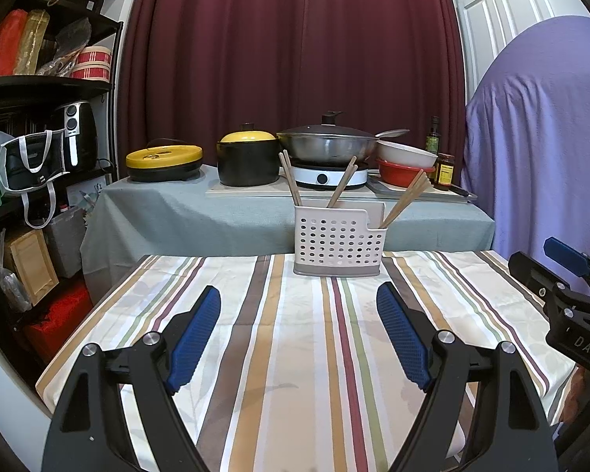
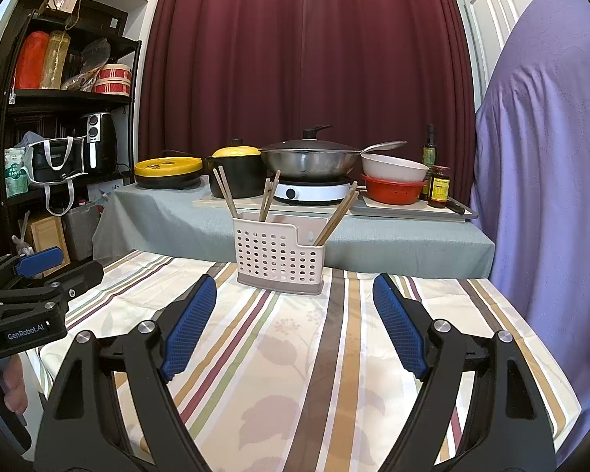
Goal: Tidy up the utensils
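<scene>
A white perforated utensil holder (image 1: pixel 339 242) (image 2: pixel 280 257) stands at the far edge of the striped tablecloth (image 1: pixel 295 354) (image 2: pixel 306 354). Several wooden chopsticks (image 1: pixel 341 183) (image 2: pixel 269 196) stick out of it, leaning left, upright and right. My left gripper (image 1: pixel 298 306) hovers over the cloth on the near side of the holder, open, with nothing between its blue pads (image 1: pixel 194 342). My right gripper (image 2: pixel 295 299) is likewise open and empty, short of the holder. Each gripper shows at the edge of the other's view, the right gripper's body (image 1: pixel 570 299) and the left gripper's body (image 2: pixel 27 295).
Behind the table runs a grey-covered counter (image 1: pixel 224 212) with a yellow-lidded pot (image 1: pixel 248 159), a wok (image 1: pixel 328 143) on a burner, stacked bowls (image 1: pixel 405 163) and bottles. A black shelf (image 1: pixel 39 118) stands at left, a purple-draped shape (image 1: pixel 542 137) at right.
</scene>
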A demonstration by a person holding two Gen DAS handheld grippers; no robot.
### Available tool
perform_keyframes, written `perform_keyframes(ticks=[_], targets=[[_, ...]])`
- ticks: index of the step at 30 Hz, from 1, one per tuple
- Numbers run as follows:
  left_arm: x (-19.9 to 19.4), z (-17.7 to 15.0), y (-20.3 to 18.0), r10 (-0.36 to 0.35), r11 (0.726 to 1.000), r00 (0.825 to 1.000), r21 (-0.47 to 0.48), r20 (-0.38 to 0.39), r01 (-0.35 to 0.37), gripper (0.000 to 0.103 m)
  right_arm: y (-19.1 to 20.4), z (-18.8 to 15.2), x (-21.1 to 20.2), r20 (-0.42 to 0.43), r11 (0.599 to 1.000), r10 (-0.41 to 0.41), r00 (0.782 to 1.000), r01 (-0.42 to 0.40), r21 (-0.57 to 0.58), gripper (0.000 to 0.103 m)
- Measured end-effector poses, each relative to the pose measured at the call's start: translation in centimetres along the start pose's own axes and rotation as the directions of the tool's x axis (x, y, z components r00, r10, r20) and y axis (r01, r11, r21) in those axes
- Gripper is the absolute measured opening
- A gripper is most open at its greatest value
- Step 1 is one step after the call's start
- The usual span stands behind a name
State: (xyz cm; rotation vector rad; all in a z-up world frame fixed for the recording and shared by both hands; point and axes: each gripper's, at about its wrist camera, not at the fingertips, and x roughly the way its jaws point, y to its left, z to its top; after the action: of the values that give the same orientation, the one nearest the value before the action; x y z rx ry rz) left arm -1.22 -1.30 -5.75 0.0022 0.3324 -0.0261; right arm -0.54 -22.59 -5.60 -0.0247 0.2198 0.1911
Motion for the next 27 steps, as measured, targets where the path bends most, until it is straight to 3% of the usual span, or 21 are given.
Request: perform_keyframes(ticks=[27], targets=[[-0.20,0.10,-0.30,-0.020,1.000,1.000,-0.006,0.022,0.020,0.079,0.07,0.02,-0.01,0.000,1.000,0.000,1.000,0.000,-0.002,0.080]])
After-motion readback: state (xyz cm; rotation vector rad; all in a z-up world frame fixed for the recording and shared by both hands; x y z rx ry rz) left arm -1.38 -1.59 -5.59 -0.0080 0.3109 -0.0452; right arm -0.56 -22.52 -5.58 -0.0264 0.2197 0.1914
